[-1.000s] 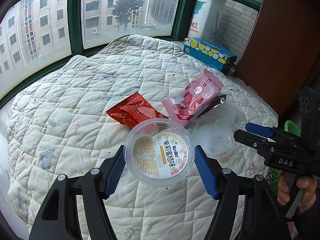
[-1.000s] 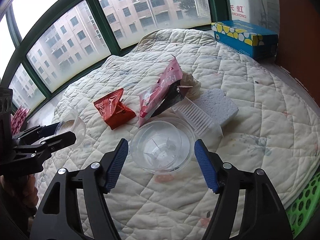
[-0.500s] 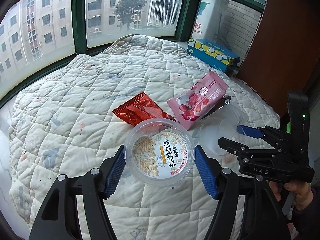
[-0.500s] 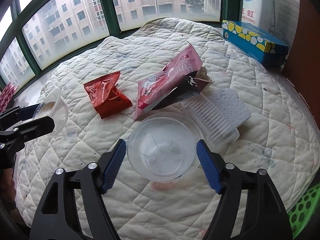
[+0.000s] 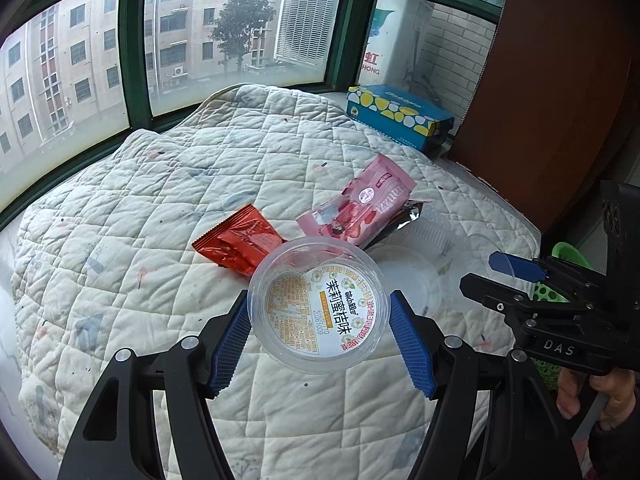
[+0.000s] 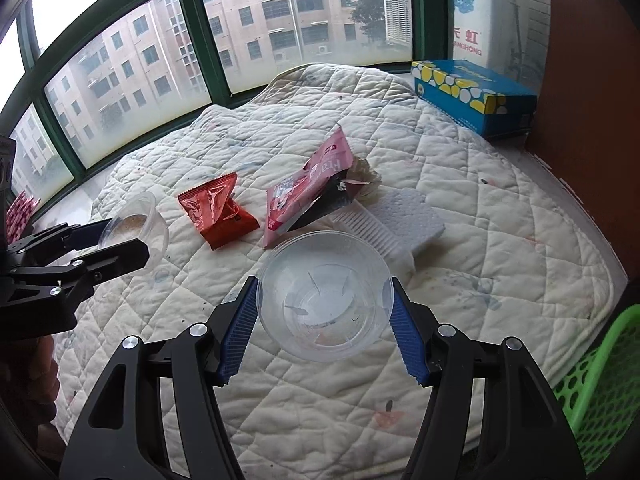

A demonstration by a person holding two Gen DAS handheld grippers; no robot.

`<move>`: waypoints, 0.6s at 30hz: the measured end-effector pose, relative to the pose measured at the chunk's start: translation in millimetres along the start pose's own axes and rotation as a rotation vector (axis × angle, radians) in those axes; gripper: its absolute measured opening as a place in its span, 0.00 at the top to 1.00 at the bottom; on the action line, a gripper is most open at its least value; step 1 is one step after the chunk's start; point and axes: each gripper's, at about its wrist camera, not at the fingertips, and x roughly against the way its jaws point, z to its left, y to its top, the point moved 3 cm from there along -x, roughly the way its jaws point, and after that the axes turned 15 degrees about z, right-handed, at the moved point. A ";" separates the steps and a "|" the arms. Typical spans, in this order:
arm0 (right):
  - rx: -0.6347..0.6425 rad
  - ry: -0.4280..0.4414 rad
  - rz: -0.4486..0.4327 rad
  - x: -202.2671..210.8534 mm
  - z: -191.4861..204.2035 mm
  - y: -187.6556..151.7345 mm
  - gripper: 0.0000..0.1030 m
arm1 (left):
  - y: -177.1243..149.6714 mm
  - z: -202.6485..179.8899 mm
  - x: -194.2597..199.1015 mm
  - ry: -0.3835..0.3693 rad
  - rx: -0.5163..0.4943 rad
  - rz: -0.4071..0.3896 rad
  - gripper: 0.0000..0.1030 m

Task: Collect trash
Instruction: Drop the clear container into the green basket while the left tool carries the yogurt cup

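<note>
My left gripper point(image 5: 320, 322) is shut on a clear plastic cup with a printed label point(image 5: 320, 308) and holds it above the quilt. It also shows in the right wrist view point(image 6: 134, 226). My right gripper point(image 6: 322, 326) is shut on a clear empty plastic cup point(image 6: 324, 298), lifted off the quilt. A red snack wrapper point(image 5: 236, 242) point(image 6: 216, 210) and a pink wrapper point(image 5: 360, 210) point(image 6: 308, 184) over a dark wrapper lie on the quilt. A clear ribbed tray point(image 6: 380, 234) lies beside a white foam piece point(image 6: 412, 214).
A white quilted cover point(image 6: 500, 216) spreads over the round table. A blue tissue box point(image 6: 472, 94) stands at the back right by a brown panel. A green perforated basket point(image 6: 604, 380) sits off the table's right edge. Green-framed windows run behind.
My right gripper has closed on the clear cup and lifted it off the quilt. The left gripper still holds its labelled cup, shifted slightly.
</note>
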 end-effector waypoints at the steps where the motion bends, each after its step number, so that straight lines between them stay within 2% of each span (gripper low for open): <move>1: -0.012 -0.004 -0.005 6.5 -2.7 -3.1 0.39 | 1.1 -4.9 1.1 -0.004 -0.007 -0.002 0.36; 8: -0.106 -0.062 -0.048 51.9 -31.8 -29.3 0.39 | 8.1 -45.9 8.0 -0.050 -0.071 -0.022 0.36; 18: -0.277 -0.185 -0.113 113.1 -97.2 -81.7 0.39 | 14.1 -119.1 13.9 -0.127 -0.176 -0.031 0.36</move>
